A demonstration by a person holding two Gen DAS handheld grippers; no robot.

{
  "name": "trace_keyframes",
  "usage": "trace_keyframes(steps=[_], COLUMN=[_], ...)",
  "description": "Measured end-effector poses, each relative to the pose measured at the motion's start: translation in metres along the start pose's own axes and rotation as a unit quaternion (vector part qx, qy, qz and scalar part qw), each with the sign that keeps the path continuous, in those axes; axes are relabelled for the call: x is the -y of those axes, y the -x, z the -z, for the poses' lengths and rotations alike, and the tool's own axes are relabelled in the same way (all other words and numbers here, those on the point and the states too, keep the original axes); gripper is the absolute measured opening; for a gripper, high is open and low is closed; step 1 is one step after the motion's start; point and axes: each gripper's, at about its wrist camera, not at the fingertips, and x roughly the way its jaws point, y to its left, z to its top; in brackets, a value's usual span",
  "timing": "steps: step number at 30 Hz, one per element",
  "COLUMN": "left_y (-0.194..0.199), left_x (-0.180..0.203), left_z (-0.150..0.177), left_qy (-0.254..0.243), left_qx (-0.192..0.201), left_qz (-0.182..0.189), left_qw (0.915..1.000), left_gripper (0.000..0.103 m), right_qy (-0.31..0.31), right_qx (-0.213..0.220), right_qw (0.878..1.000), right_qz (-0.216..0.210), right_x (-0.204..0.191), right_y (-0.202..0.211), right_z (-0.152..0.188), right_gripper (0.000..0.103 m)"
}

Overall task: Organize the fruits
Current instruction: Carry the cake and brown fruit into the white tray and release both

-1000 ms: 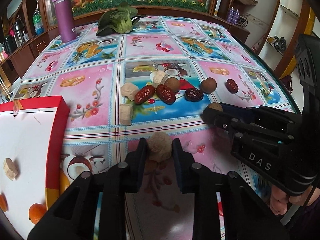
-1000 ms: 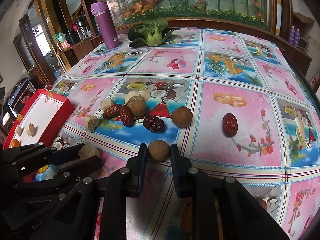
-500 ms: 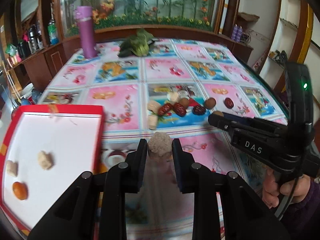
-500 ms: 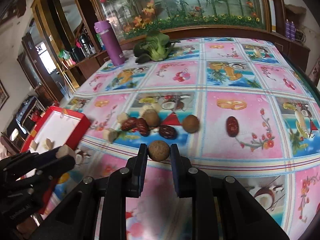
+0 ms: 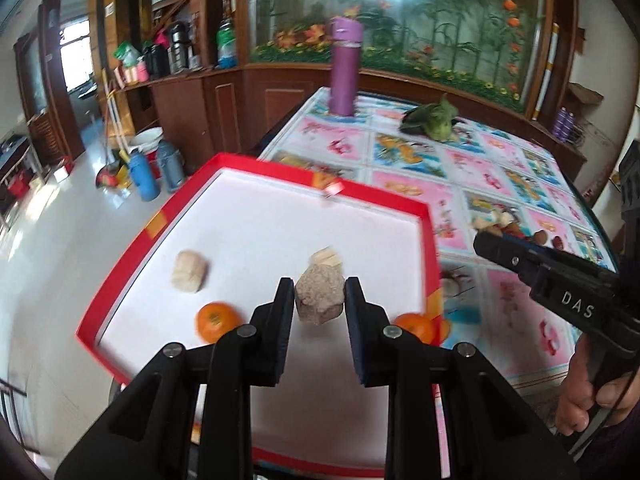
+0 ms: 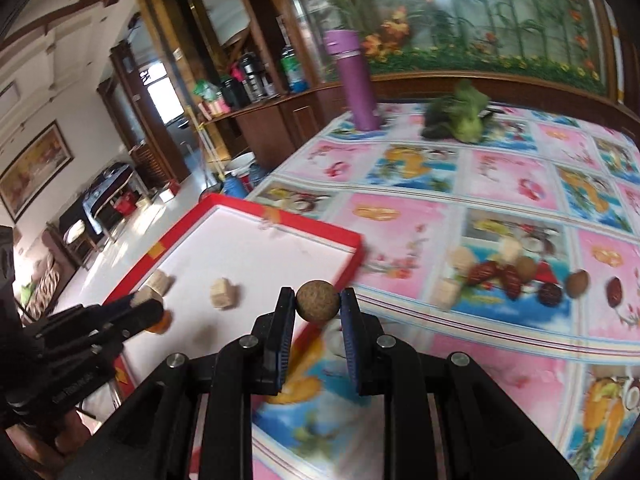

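Gripping a pale lump point(image 5: 319, 297) at frame centre, my left gripper point(image 5: 319, 300) hangs over the red tray point(image 5: 120, 276). My right gripper point(image 6: 318, 304) clamps a round brown fruit point(image 6: 318, 302) above the tray's right edge.

The right tool point(image 6: 318, 306) grips a round brown fruit point(image 6: 318, 302) between its two fingers, held above the near right corner of the red-rimmed white tray point(image 6: 340, 236). On the tray's white floor lie two pale chunks point(image 6: 223, 294), one near the middle and one point(image 6: 161, 282) toward its left edge. The left tool point(image 6: 140, 308) reaches in over the tray's left edge, a pale piece at its tip. On the patterned surface point(image 6: 500, 344), right of the tray, sits a cluster of red dates point(image 6: 486, 272), brown fruits and pale chunks. A purple flask point(image 6: 354, 80) and leafy greens point(image 6: 460, 118) stand by the far edge.
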Motion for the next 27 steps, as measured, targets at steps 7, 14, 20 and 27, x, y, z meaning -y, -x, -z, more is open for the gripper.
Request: trace_keyframes(steps=[7, 14, 20, 27], left_y=[-0.009, -0.017, -0.03, -0.049], left_x=[-0.017, -0.02, -0.02, -0.028], left_z=[0.013, 0.018, 0.015, -0.006], left_qy=[0.012, 0.013, 0.011, 0.027], left_qx=[-0.012, -0.021, -0.03, -0.036], left_qz=[-0.004, -0.002, -0.015, -0.038], left_qw=[0.9998, 0.9997, 0.9994, 0.9983], left_gripper=[0.028, 0.028, 0.028, 0.028], right_qy=[0.042, 0.054, 0.048, 0.023], right_qx=[-0.031, -0.064, -0.078, -0.074], right_qw=[0.999, 0.996, 0.996, 0.997], right_qz=[-0.007, 0.006, 0.02, 0.02], right_x=[-0.043, -0.053, -0.054, -0.049], right_y=[-0.04, -0.066, -0.079, -0.086], right_z=[0.0, 0.003, 0.002, -0.007], right_gripper=[0.021, 0.021, 0.022, 0.022])
